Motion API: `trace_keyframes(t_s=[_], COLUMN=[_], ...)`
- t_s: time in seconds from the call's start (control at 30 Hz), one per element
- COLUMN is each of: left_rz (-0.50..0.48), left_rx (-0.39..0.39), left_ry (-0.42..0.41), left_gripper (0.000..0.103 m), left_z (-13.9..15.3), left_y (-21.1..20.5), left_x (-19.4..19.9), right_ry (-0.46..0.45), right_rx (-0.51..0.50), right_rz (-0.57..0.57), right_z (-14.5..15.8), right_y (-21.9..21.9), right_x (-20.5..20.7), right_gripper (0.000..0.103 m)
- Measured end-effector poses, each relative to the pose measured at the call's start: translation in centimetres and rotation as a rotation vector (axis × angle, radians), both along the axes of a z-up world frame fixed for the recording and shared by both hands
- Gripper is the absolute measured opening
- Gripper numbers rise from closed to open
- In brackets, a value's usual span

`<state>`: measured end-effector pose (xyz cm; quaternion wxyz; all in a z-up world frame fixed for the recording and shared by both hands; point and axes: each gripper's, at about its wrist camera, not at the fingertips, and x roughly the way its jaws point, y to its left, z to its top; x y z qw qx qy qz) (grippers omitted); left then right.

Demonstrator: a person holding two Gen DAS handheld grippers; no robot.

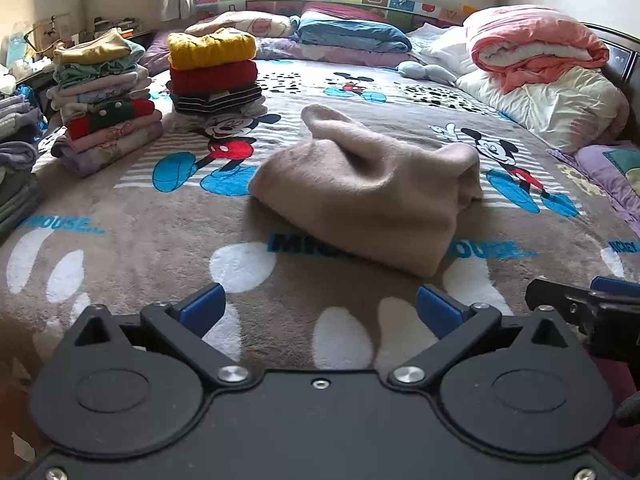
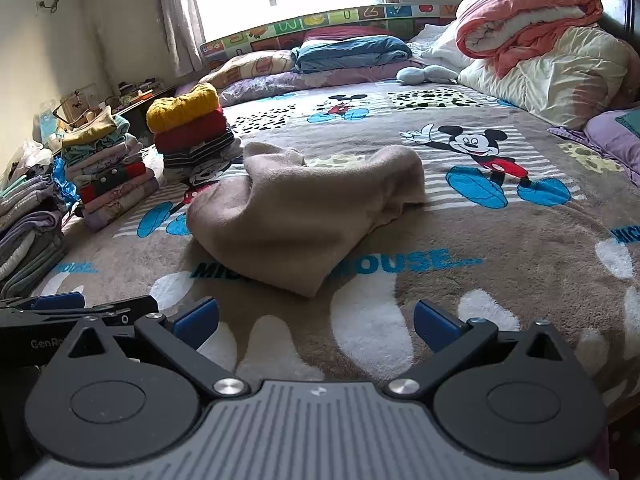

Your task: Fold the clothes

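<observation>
A bed (image 1: 132, 240) is covered by a brown cartoon-print blanket (image 2: 500, 240), seen in both wrist views. Quilts (image 1: 536, 52) in pink and cream are heaped at the far right corner, and pillows (image 1: 352, 36) are laid along the far edge under the window. Three stacks of folded clothes are noted on the left: a tall mixed stack (image 1: 104, 100), a stack (image 1: 214, 72) topped by yellow and red knits, and a grey-lilac stack (image 2: 28, 232) at the left edge. A beige garment (image 1: 368, 192) is found loosely bundled near the middle of the blanket, just ahead of both grippers and touched by neither. The left gripper (image 1: 320, 308) is held low over the near edge, jaws spread wide, nothing between them. The right gripper (image 2: 316, 320) is held beside it, jaws likewise spread wide and empty.
</observation>
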<state>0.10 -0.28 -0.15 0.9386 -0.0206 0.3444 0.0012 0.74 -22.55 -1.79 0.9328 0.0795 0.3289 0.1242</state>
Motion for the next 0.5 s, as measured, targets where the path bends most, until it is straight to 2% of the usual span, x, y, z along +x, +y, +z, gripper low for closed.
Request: trace_keyframes(t_s=[0.2, 0.5], left_rz=[0.008, 0.007], left_rx=[-0.021, -0.005], left_ry=[0.005, 0.012], left_gripper=[0.103, 0.103], left_z=[-0.2, -0.3], left_y=[0.27, -0.08], left_x=[-0.1, 0.02], right_ry=[0.006, 0.01], right_rx=[-0.001, -0.001], right_rz=[0.004, 0.005], right_z=[0.11, -0.59], right_y=[0.27, -0.06], right_x=[-0.01, 0.14], right_gripper=[0.103, 0.103])
